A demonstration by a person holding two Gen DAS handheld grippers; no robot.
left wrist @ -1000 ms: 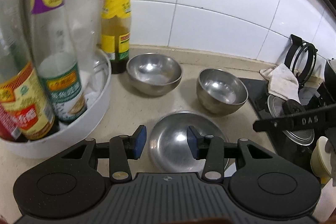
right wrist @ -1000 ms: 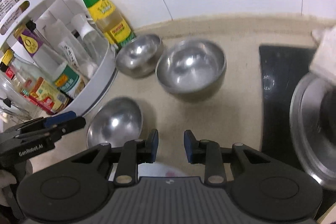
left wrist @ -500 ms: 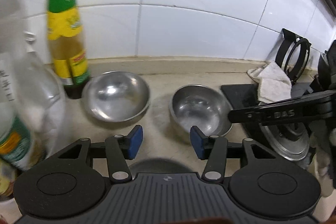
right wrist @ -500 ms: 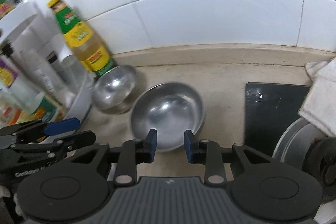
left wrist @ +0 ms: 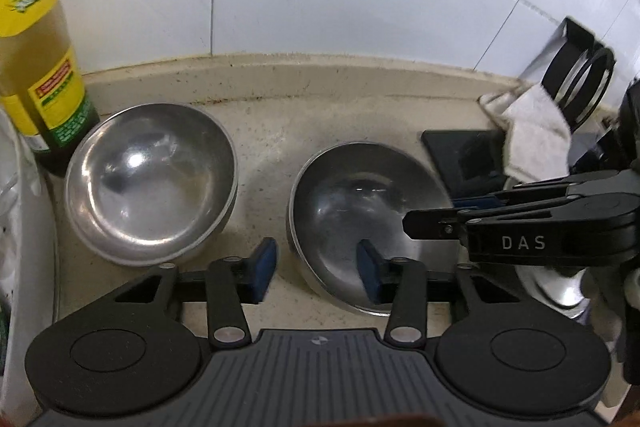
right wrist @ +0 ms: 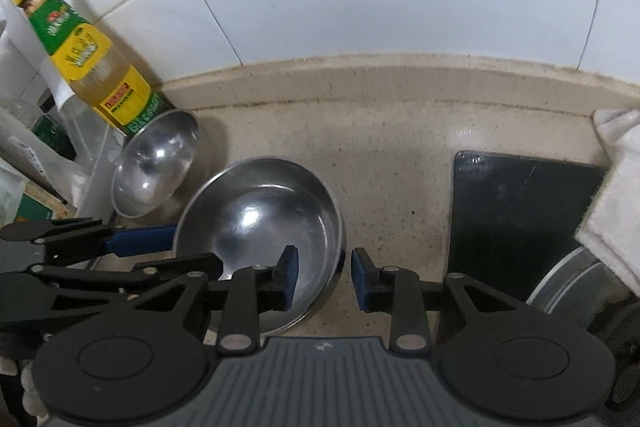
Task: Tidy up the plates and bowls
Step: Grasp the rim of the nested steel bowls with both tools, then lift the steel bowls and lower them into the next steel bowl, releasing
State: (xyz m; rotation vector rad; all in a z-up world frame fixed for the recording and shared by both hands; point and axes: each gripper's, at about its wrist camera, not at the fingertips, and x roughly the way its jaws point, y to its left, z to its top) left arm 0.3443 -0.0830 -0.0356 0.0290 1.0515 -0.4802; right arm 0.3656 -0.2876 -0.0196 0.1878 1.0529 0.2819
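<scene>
Sauce bottle [left wrist: 36, 67] stands touching the left steel bowl [left wrist: 150, 179]; white cloth [left wrist: 532, 135] drapes over the black stovetop [left wrist: 460, 159]. Right steel bowl [left wrist: 368, 223] sits mouth-up. Left gripper [left wrist: 316, 267] and right gripper [right wrist: 324, 277] gape wide, straddling its rim on opposite sides.

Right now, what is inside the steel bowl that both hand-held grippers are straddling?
Nothing lies in the steel bowl where its polished interior shows. One finger each of the left hand-held gripper and right hand-held gripper reaches over the rim, hiding small patches.

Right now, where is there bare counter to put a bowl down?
The bare counter lies between the right bowl, the back wall and the black stove. It is crowded on the left: the left bowl sits beside the bottle.
</scene>
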